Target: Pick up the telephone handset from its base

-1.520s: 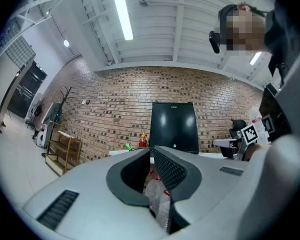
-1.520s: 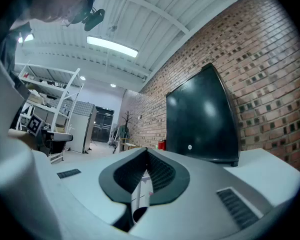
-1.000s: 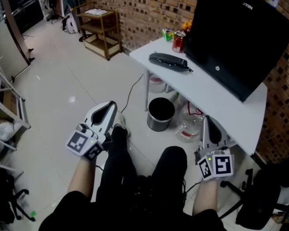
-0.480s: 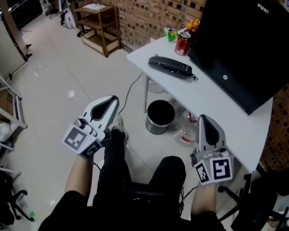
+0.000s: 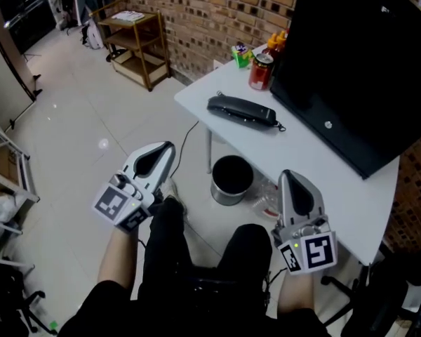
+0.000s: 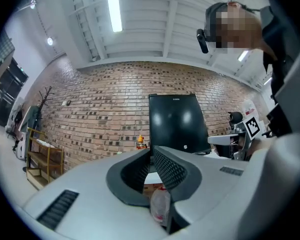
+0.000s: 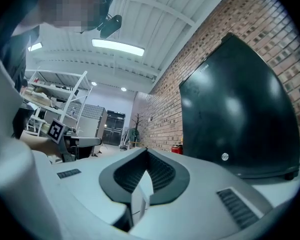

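You're at the approach step: left gripper [image 5: 160, 152] and right gripper [image 5: 292, 179] are both clenched empty, well short of the telephone handset [image 5: 242, 111] on the white table [image 5: 316, 161], so next open one and reach in.

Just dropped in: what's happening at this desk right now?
A seated person holds the left hand-held gripper and the right hand-held gripper, both shut and empty, low in front of the white table. The telephone handset lies on that table, in front of the black monitor, not yet lifted. Neither gripper touches it, so the pickup has not begun.
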The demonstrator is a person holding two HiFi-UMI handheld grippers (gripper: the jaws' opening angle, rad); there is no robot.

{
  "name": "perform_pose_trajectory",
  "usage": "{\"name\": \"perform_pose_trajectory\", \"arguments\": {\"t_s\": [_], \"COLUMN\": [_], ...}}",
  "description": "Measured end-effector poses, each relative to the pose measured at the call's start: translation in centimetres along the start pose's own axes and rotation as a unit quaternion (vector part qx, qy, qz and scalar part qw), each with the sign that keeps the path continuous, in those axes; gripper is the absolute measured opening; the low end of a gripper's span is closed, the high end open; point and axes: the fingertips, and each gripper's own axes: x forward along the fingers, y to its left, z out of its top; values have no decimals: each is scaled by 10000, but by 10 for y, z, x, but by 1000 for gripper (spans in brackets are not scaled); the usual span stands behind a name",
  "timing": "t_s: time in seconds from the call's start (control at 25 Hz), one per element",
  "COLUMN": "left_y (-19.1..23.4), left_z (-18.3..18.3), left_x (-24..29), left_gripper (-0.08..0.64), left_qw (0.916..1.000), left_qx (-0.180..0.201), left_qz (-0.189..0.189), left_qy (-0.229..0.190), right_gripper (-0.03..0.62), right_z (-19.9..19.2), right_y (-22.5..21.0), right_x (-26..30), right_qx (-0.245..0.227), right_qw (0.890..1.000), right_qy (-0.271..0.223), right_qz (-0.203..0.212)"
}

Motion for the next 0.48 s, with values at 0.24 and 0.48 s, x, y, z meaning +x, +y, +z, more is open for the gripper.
{"name": "perform_pose_trajectory", "arguments": {"t_s": [0.24, 0.48], "left_y": [9, 8], "left_z": [-1, -7], "left_x": [33, 66], "left_gripper": [29, 29], "left_qw": [9993, 9953], "left_qx": [-86, 92], "left_qz": [-350, -938], "left_qy": [-61, 233], "right_gripper": [9, 9], "right_z": [3, 3], "right_y": [-8, -19], "right_x": [10, 18], "right_qx": [70, 185], "right_qw": [10000, 9996], "right_qy": [24, -59], "right_qz": [-59, -207]}}
